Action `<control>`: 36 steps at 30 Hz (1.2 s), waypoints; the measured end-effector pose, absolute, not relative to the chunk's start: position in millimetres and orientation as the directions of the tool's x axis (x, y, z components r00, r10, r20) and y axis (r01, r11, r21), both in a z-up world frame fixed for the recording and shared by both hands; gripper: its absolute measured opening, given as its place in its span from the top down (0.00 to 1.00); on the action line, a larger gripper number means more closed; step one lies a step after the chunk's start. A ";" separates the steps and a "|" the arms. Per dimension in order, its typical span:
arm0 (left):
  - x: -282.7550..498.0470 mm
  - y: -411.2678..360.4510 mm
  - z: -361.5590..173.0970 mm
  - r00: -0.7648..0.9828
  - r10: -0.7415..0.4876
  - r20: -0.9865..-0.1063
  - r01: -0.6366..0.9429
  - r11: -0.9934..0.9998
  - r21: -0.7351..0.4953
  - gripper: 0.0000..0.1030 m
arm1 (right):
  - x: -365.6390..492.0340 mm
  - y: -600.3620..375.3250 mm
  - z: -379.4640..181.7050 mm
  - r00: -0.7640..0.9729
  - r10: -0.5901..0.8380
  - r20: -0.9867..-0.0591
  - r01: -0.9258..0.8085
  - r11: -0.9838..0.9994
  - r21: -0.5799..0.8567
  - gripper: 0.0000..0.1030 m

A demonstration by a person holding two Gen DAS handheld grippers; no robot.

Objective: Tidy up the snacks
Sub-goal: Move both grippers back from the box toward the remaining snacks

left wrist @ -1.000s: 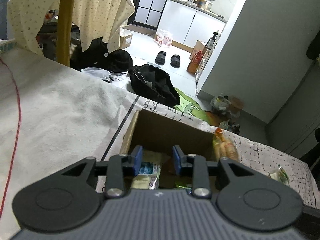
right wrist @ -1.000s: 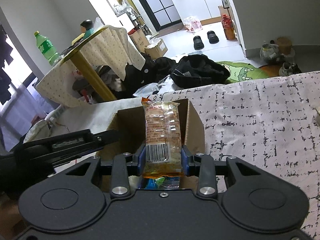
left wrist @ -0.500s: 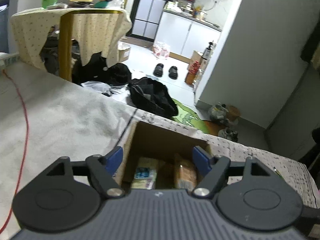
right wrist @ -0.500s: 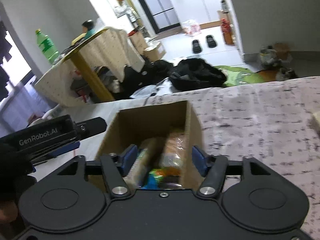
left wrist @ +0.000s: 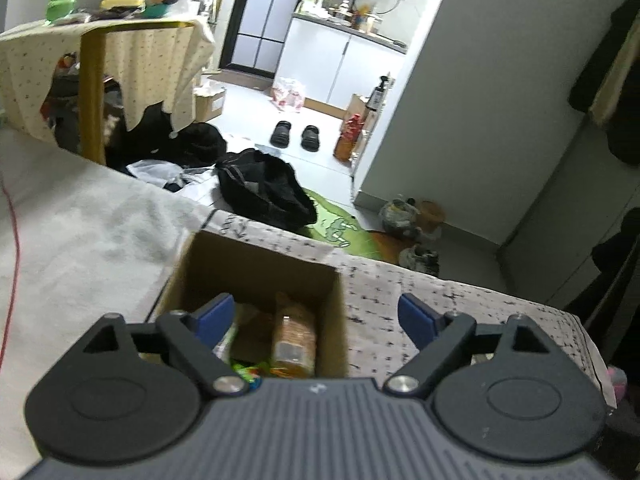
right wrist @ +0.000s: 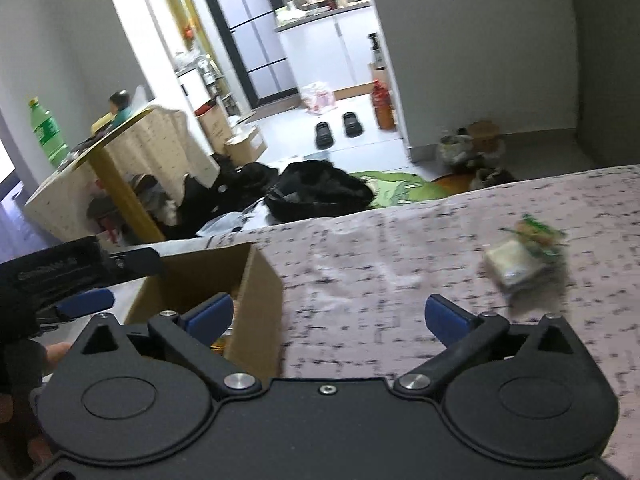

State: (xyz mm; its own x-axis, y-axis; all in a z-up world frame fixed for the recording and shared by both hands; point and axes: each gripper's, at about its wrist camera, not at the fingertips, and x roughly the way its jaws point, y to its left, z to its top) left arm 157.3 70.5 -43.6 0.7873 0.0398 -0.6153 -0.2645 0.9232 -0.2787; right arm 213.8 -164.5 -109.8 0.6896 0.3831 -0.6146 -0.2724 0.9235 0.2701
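Now both grippers tilt downward, jaws opening, nothing between them.

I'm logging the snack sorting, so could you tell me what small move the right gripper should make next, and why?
Probably swing the right gripper toward the loose snack packet on the patterned cloth. Its jaws are opening with nothing between them, the cardboard box already holds packets, and that packet lies outside it, ahead and to the right.
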 end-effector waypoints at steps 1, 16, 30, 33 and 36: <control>157.5 65.2 -42.5 0.791 0.035 -0.611 -0.252 0.929 -0.272 0.13 | 212.6 -170.6 -107.9 0.694 0.378 -0.613 -0.266 0.926 0.269 0.00; 168.8 0.6 -45.0 0.777 -0.075 -0.625 -0.095 0.968 -0.234 0.12 | 202.9 -236.6 -99.1 0.750 0.273 -0.603 -0.164 0.959 0.230 0.00; 174.7 -24.3 -47.0 0.771 -0.138 -0.622 -0.012 0.973 -0.230 0.04 | 202.0 -271.8 -110.3 0.749 0.238 -0.618 -0.101 0.963 0.248 0.00; 179.1 -27.7 -48.0 0.776 -0.131 -0.617 -0.013 0.975 -0.223 0.03 | 203.6 -276.2 -111.7 0.751 0.230 -0.619 -0.096 0.965 0.242 0.00; 184.9 -33.5 -50.8 0.772 -0.130 -0.622 -0.009 0.976 -0.215 0.03 | 205.1 -281.4 -112.8 0.760 0.215 -0.614 -0.094 0.970 0.223 0.00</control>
